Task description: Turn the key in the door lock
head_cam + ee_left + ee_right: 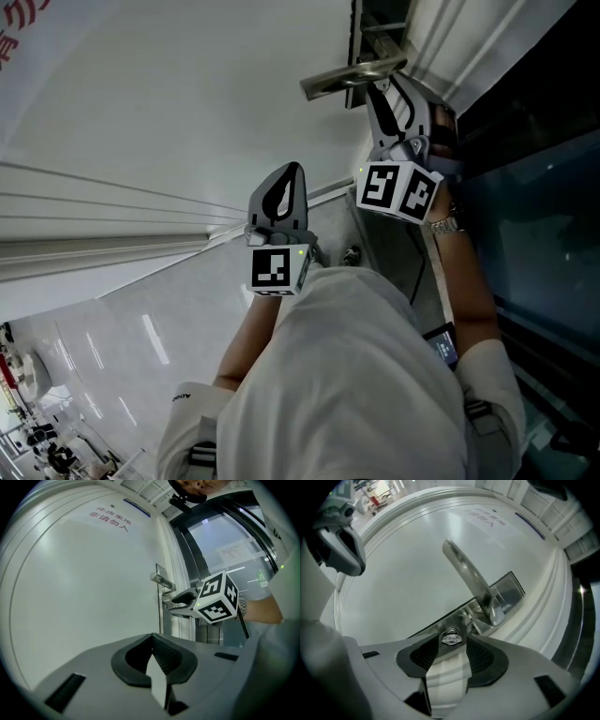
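A small silver key point(451, 638) sticks out of the lock in the metal plate point(508, 591) under the lever handle point(471, 578) of a white door point(169, 112). My right gripper point(451, 642) points at the lock, jaws on either side of the key head with a narrow gap each side, pads not pressing. In the head view the right gripper point(380, 94) sits just below the handle point(352, 77), and the key is hidden. My left gripper point(281, 192) hangs before the bare door panel, shut on nothing. The left gripper view shows the right gripper point(177, 604) at the plate.
A dark glass panel point(544, 216) and its metal frame point(187, 555) stand right of the door. Red lettering point(110, 517) is printed high on the door. My white-sleeved arms and torso point(356, 394) fill the lower head view.
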